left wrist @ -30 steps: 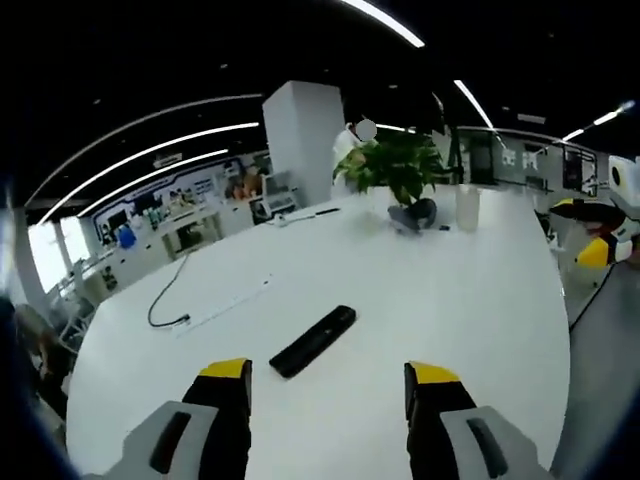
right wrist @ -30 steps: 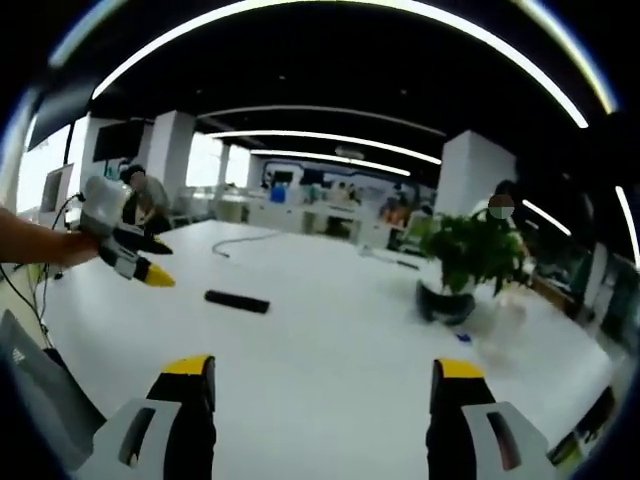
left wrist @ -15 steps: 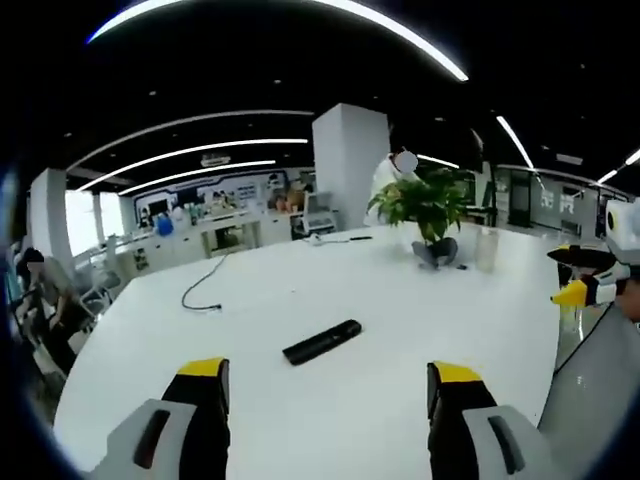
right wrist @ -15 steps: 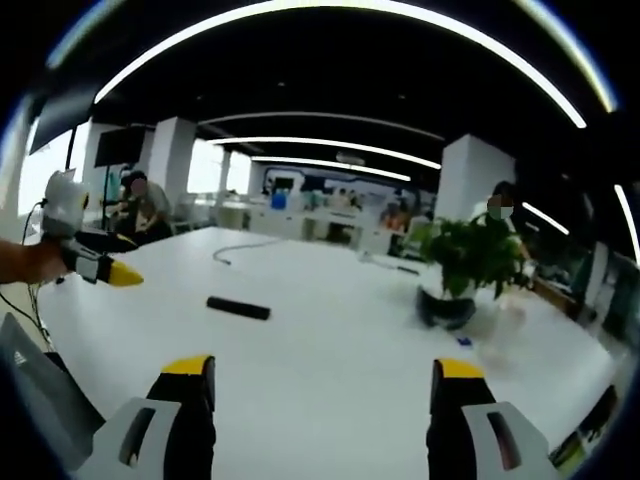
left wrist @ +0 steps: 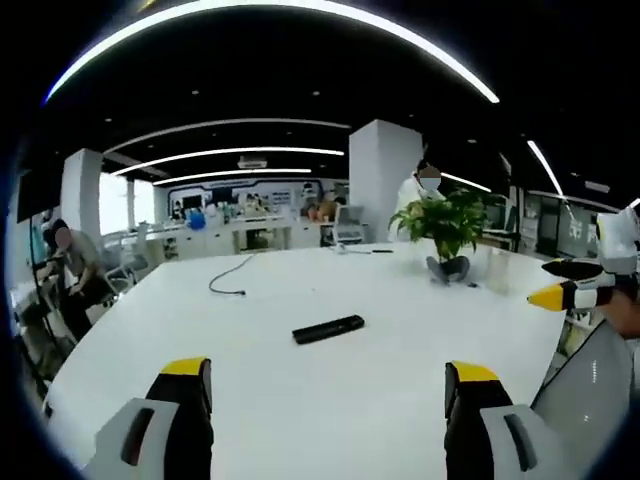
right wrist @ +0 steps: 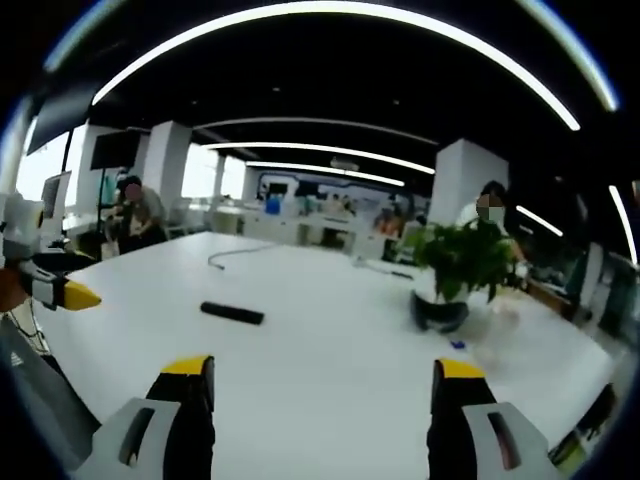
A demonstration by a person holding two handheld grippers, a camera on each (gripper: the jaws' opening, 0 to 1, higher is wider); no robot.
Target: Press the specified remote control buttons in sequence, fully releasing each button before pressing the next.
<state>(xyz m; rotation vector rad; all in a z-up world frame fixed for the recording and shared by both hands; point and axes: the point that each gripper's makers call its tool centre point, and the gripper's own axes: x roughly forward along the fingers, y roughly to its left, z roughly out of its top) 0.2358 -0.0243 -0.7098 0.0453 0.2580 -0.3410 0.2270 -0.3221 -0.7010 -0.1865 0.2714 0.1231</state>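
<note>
Left gripper view: the left gripper [left wrist: 328, 385] rises from the bottom edge with its two yellow-tipped jaws spread wide and nothing between them. Above the gap, just left of frame centre, the black remote control [left wrist: 328, 329] lies flat on the white table [left wrist: 400, 400], well apart from the jaw tips and turned slightly so that its right end sits higher in the frame. Further up and left of the remote, a dark cable [left wrist: 229, 277] trails across the tabletop. In the upper right of the table stands a potted plant [left wrist: 447, 232]. At the right edge, the right gripper enters the frame, its yellow tip pointing left above the table's rim.

Right gripper view: the right gripper [right wrist: 313, 385] likewise shows both jaws parted and empty at the bottom edge. The remote control [right wrist: 232, 313] lies in the left-centre of the frame, above and slightly left of the left-hand jaw, well apart from it. The left gripper [right wrist: 70, 295] appears at the far left edge, level with the remote and short of it. The potted plant [right wrist: 455, 275] stands right of centre on the table [right wrist: 330, 350].
</note>
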